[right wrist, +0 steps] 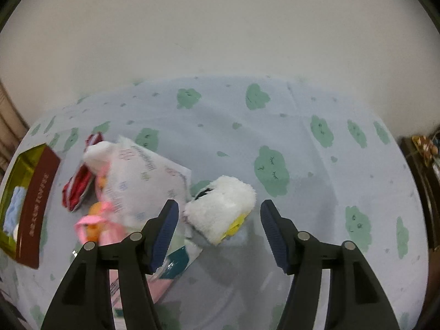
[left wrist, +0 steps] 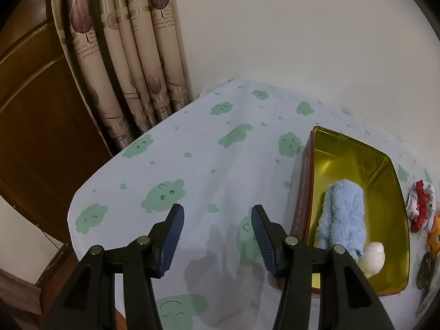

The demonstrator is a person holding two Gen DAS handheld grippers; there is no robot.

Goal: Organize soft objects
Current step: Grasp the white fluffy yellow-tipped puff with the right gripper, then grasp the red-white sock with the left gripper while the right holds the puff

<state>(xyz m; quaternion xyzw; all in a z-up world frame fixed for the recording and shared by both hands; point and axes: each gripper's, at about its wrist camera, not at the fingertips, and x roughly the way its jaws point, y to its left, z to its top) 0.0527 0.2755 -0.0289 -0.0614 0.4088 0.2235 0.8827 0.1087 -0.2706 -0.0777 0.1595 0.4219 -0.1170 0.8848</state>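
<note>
A gold-lined tin box [left wrist: 390, 181] with brown sides sits on the cloud-print cloth, right of my left gripper [left wrist: 217, 211], which is open and holds nothing. Inside the box lie a rolled light-blue towel [left wrist: 343, 211] and a small white plush [left wrist: 372, 258]. In the right wrist view my right gripper [right wrist: 220, 209] hangs open over a white fluffy plush with a yellow part [right wrist: 222, 206]; its pads do not touch it. Left of that lie a white printed packet [right wrist: 145, 178], a red-and-white fabric item [right wrist: 78, 189], and a pink and orange toy [right wrist: 93, 225]. The tin box [right wrist: 38, 203] shows at the far left.
Patterned curtains [left wrist: 132, 55] and a brown wooden door [left wrist: 35, 126] stand at the left beyond the table's corner. A plain wall backs the table. Dark furniture with colourful items [right wrist: 425, 148] is at the right edge. A red-and-white fabric piece [left wrist: 420, 203] lies right of the box.
</note>
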